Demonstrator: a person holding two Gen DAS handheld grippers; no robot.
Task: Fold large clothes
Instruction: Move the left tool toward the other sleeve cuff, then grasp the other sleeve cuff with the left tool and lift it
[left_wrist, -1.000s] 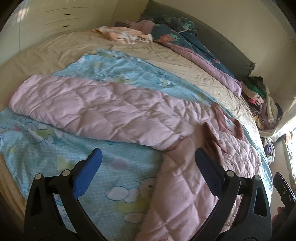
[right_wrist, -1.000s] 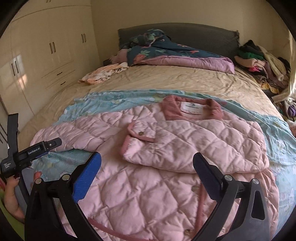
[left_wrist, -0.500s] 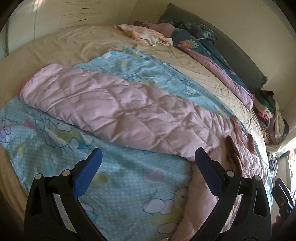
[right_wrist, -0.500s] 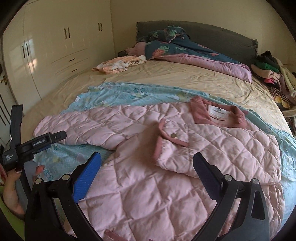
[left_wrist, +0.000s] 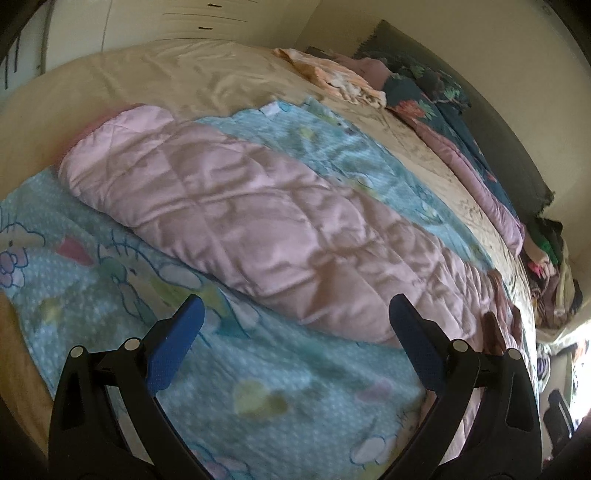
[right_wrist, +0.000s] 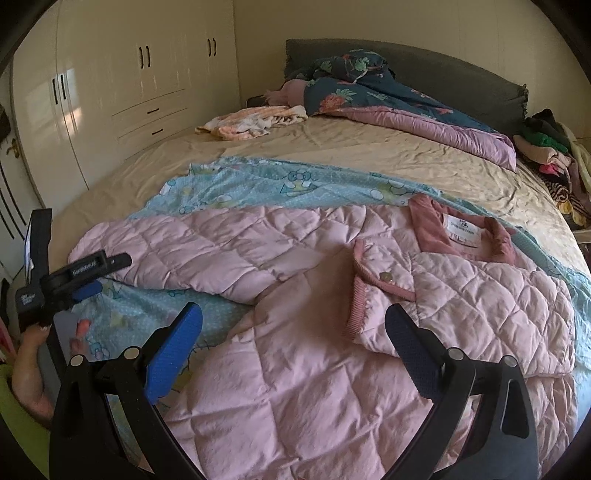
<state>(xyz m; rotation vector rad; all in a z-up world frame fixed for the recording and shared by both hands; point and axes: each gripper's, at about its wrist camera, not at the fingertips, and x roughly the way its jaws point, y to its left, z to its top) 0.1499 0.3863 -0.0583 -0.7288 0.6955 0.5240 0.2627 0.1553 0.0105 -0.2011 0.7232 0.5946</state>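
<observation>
While pink quilted jacket (right_wrist: 332, 369) lies on bed (right_wrist: 369, 158), both grippers' jaws apart, holding nothing.

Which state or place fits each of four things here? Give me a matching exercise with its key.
Things:
1. jacket collar
2. folded sleeve
3. outstretched sleeve
4. orange garment

States or places:
A. lies flat across the jacket's chest
B. extends sideways over the blue sheet
C. near the pillows, apart from the jacket
D. shows a white label

Pairs: 1-D, 2-A, 3-B, 4-C
</observation>
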